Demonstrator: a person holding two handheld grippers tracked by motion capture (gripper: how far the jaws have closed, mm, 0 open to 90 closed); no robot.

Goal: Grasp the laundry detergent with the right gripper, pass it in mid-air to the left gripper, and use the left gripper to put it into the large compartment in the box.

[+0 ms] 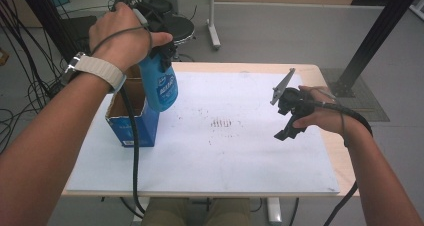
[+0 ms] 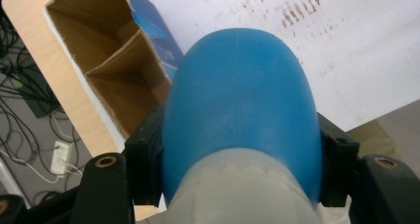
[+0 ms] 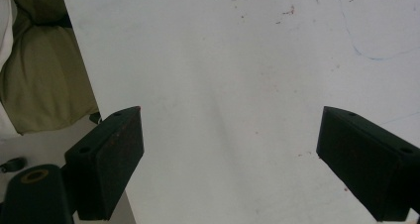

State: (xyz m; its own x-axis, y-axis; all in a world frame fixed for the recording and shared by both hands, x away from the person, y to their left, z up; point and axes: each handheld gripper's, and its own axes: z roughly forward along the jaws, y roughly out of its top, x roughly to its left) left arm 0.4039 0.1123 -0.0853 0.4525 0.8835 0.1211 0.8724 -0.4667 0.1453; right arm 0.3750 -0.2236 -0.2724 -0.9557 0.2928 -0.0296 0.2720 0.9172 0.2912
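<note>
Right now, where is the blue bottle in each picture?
High view: the bottle hangs upper left, held by the left gripper above the box.
Left gripper view: bottle at centre, clamped between the jaws, box behind.
Right gripper view: not in it.
Shared landmark: the white sheet.

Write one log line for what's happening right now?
left gripper: shut on blue plastic bottle | above open cardboard box | right gripper: open, over white sheet

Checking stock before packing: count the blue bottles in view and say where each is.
1. The blue bottle hangs clamped in the left gripper, above the open cardboard box at the table's left edge. The box's compartments look empty, though their bottoms are partly hidden.
</note>
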